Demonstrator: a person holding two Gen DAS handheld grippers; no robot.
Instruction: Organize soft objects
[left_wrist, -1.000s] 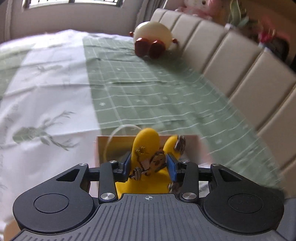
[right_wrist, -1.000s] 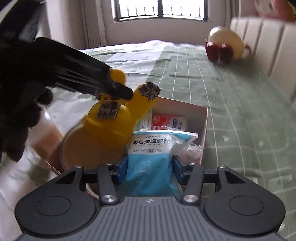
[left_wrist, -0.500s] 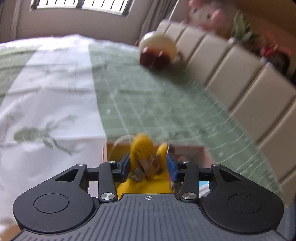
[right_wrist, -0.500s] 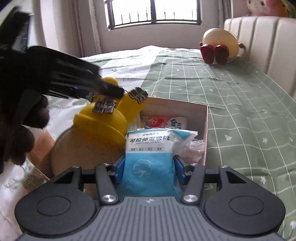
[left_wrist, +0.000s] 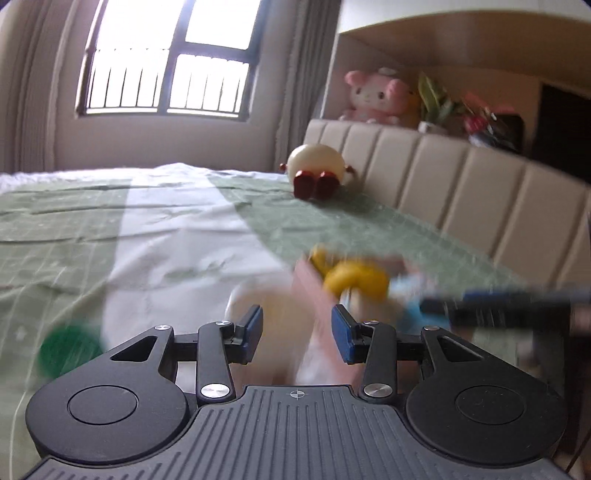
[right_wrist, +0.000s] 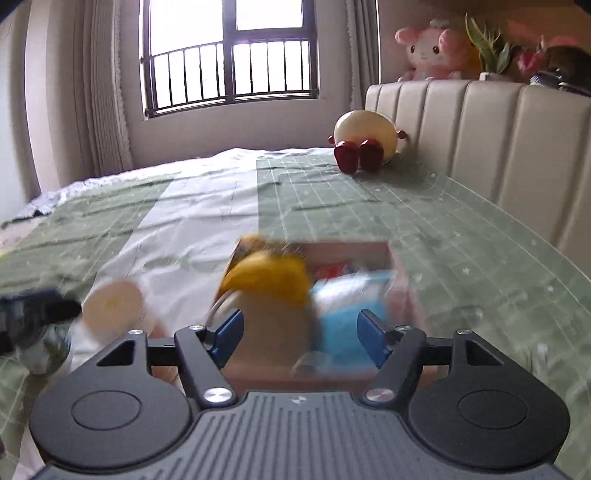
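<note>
A cardboard box sits on the bed and holds a yellow plush toy and a blue cotton-pad pack; both are blurred. The toy and box also show in the left wrist view. My left gripper is open and empty, just short of the box's left side. My right gripper is open and empty, over the box's near edge. The right gripper's fingers appear as a dark blur at the right of the left view.
A round cream lid or tub lies left of the box. A green ball lies at the left. A cream egg plush with red feet sits by the padded headboard. A pink plush stands on the ledge.
Both grippers opened and pulled back and up. The left let go of the yellow toy, the right let go of the blue pack; both now lie in the box.
</note>
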